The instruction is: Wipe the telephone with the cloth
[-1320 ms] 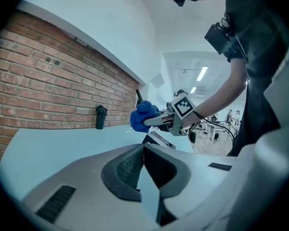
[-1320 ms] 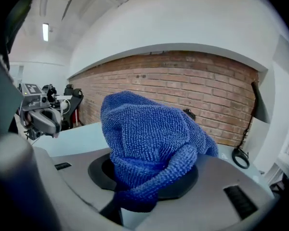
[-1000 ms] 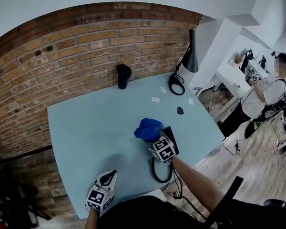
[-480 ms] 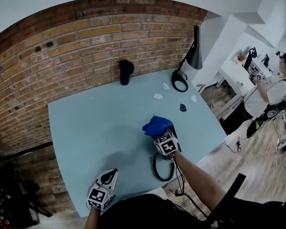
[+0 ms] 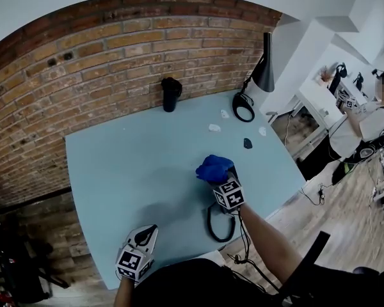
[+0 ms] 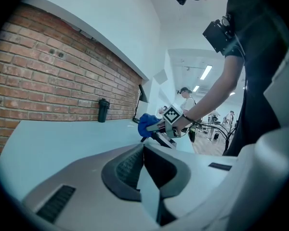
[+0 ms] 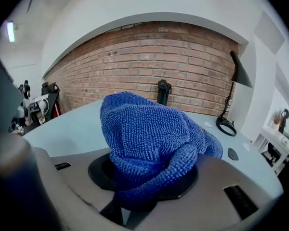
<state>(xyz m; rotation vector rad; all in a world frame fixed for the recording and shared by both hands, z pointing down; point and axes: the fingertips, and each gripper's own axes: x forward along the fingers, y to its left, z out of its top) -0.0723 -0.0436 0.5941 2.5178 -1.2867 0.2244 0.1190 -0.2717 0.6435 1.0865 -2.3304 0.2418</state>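
Observation:
A crumpled blue cloth [image 5: 214, 168] is held in my right gripper [image 5: 221, 179], which is shut on it and presses it onto the far end of the black telephone [image 5: 234, 173] near the table's right side. The phone's black cord [image 5: 217, 224] loops toward the front edge. In the right gripper view the cloth [image 7: 149, 129] fills the jaws and hides the phone. The left gripper view shows the cloth [image 6: 145, 123] above the dark telephone [image 6: 159, 138]. My left gripper [image 5: 146, 236] rests at the table's front edge, shut and holding nothing.
A black tumbler [image 5: 171, 94] stands at the back by the brick wall. A black desk lamp [image 5: 264, 69] with a ring base [image 5: 244, 111] stands at the back right corner. Small white [image 5: 214, 128] and dark [image 5: 247, 143] bits lie nearby. A person [image 5: 365, 126] stands beyond the table's right side.
My right gripper has slid a little to the right over the telephone with the cloth. The left gripper has stayed where it was.

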